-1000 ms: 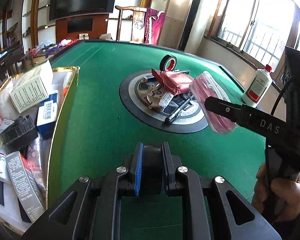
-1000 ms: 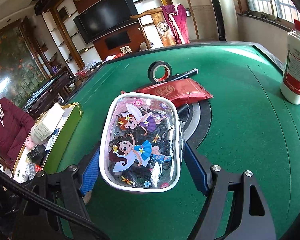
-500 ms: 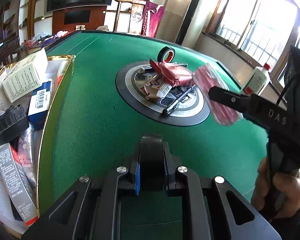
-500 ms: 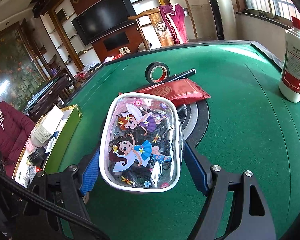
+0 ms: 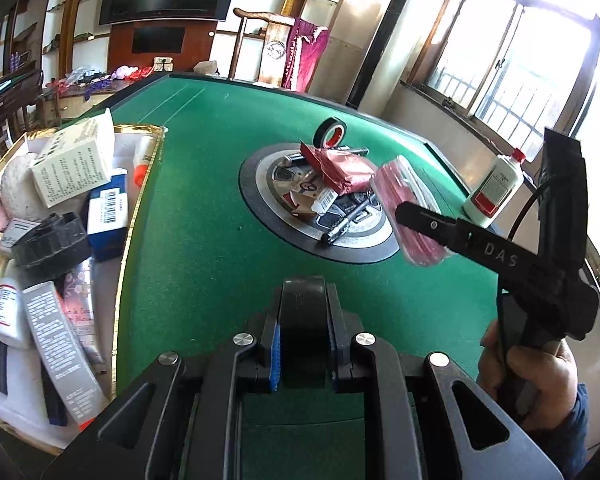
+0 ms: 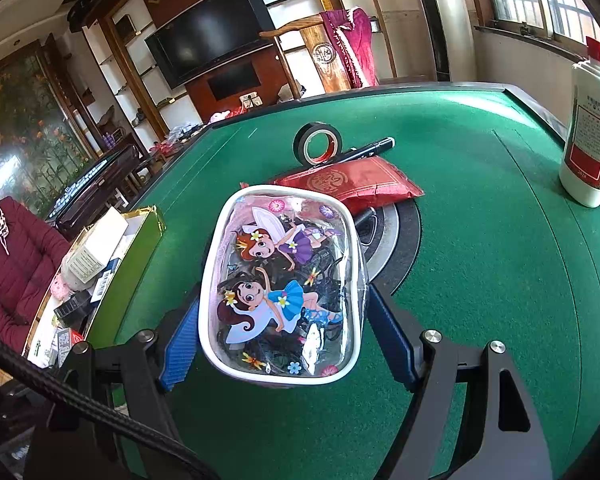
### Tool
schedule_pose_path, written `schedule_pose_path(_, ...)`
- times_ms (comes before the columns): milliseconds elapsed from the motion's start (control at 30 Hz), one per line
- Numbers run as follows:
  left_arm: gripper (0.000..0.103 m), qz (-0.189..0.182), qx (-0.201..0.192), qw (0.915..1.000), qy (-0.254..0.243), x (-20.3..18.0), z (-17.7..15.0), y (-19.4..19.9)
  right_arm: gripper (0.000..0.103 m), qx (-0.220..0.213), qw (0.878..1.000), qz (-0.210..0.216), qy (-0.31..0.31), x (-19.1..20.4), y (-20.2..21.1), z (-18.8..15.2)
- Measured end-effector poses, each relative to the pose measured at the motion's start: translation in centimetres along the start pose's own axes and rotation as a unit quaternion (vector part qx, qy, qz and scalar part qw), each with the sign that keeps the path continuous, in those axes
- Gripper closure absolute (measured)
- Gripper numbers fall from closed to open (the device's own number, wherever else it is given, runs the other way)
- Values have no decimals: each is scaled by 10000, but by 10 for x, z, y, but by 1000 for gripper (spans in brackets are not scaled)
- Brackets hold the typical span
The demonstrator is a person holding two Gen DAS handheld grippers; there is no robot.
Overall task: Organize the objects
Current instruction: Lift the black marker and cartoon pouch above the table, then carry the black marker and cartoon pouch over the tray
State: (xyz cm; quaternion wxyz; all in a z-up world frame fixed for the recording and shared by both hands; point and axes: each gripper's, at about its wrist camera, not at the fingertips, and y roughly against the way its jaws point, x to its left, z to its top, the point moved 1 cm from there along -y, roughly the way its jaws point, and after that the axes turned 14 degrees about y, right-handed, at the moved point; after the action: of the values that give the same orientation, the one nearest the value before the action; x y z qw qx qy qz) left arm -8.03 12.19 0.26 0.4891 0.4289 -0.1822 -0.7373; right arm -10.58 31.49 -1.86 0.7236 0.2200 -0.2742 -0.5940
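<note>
Pouch (image 6: 284,280) with the cartoon fairies is hanging above the green table (image 6: 480,280), near the centre pile; your right gripper (image 6: 286,340) is clamping its sides. You're holding your left gripper (image 5: 302,344) clenched and empty, facing the crowded box (image 5: 140,184) at left.

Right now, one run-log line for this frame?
left gripper: jaws shut, empty | right gripper: holding cartoon pouch above green table | box at table's left: full | red packet, tape roll: on table
</note>
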Motion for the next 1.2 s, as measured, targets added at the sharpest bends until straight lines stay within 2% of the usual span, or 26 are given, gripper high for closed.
schedule_pose_path(667, 89, -167, -324, 9987, 353, 32, 11, 40, 25, 28, 9998, -22, 170, 10, -2, -4)
schedule_pose_path(1200, 89, -313, -626, 9952, 681, 65, 18, 67, 25, -33, 9982, 450, 404, 72, 4, -15)
